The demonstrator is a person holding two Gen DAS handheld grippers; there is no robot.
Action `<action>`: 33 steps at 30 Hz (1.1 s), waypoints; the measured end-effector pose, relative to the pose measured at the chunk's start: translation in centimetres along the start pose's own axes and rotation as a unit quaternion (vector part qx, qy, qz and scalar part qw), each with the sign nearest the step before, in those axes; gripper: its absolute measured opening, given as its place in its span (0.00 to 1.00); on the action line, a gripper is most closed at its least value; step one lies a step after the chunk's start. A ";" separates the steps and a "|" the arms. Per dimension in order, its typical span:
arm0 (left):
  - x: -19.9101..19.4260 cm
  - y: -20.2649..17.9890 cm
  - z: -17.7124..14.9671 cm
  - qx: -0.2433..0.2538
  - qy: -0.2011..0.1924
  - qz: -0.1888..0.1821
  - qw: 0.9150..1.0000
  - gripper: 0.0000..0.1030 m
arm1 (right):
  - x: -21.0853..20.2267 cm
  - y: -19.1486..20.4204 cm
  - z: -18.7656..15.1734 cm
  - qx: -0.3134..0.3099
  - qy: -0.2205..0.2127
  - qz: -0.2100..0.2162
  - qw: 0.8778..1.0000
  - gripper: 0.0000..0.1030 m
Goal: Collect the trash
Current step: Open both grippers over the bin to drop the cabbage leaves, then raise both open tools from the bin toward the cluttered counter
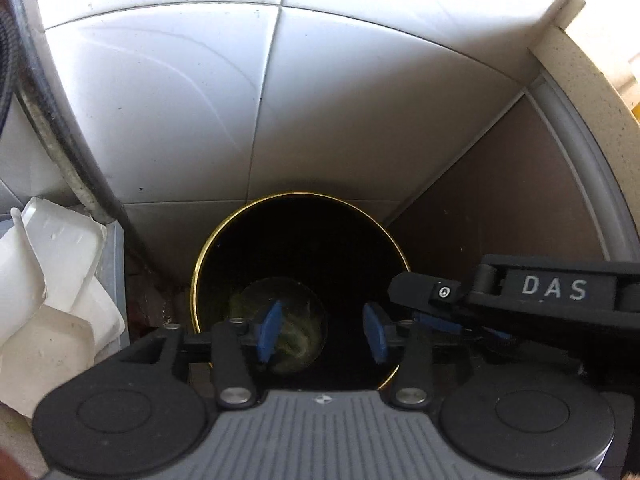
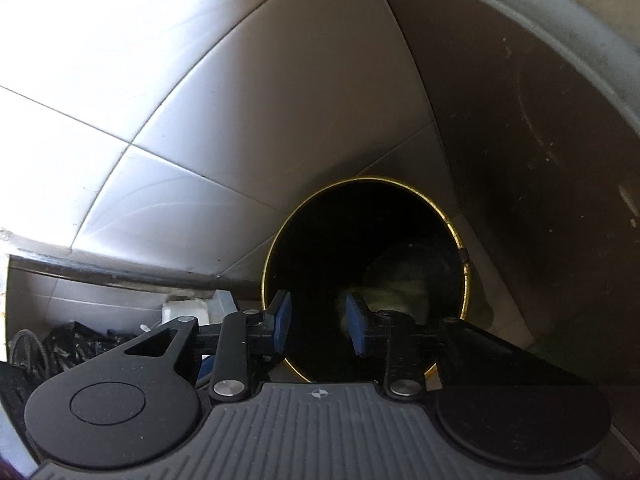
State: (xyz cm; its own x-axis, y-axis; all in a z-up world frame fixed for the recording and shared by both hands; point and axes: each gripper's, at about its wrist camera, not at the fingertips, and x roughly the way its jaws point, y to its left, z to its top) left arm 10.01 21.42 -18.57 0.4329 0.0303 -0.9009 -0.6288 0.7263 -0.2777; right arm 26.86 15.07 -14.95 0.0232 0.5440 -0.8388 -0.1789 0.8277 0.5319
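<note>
A round black bin with a gold rim (image 1: 248, 210) stands on the floor in a tiled corner. Pale crumpled trash (image 1: 296, 334) lies at its dark bottom. My left gripper (image 1: 322, 332) hangs open over the bin's mouth, nothing between its blue pads. The right gripper's body, marked DAS (image 1: 554, 288), reaches in from the right at the rim. In the right wrist view the same bin's gold rim (image 2: 280, 236) fills the centre, with pale trash (image 2: 400, 280) inside. My right gripper (image 2: 318, 326) is open above the mouth and holds nothing.
White tiled walls (image 1: 180, 100) meet a brown panel (image 1: 500, 200) behind the bin. Crumpled white plastic containers (image 1: 52, 288) pile up at the left. A counter edge (image 1: 580, 92) curves along the right. Black bags and a cable (image 2: 60, 344) lie at the lower left.
</note>
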 end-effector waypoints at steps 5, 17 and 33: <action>-0.3 0.3 0.2 -0.004 -0.005 0.005 1.000 0.44 | -1.0 0.7 -0.2 -0.010 -0.015 -0.002 1.000 0.43; -1.9 -0.3 0.8 -0.010 -0.022 0.009 1.000 0.57 | -5.2 0.8 -0.6 -0.011 -0.058 -0.013 0.998 0.51; -7.1 -1.6 1.4 -0.014 -0.059 -0.035 0.998 0.57 | -12.4 2.6 -1.9 -0.030 -0.135 -0.016 0.990 0.64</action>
State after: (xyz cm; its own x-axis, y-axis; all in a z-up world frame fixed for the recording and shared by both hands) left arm 8.83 21.05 -11.25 0.5486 0.0631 -0.8337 -0.6114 0.7105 -0.3485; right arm 24.21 10.23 -3.41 0.2906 0.5411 -0.7892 -0.2315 0.8400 0.4907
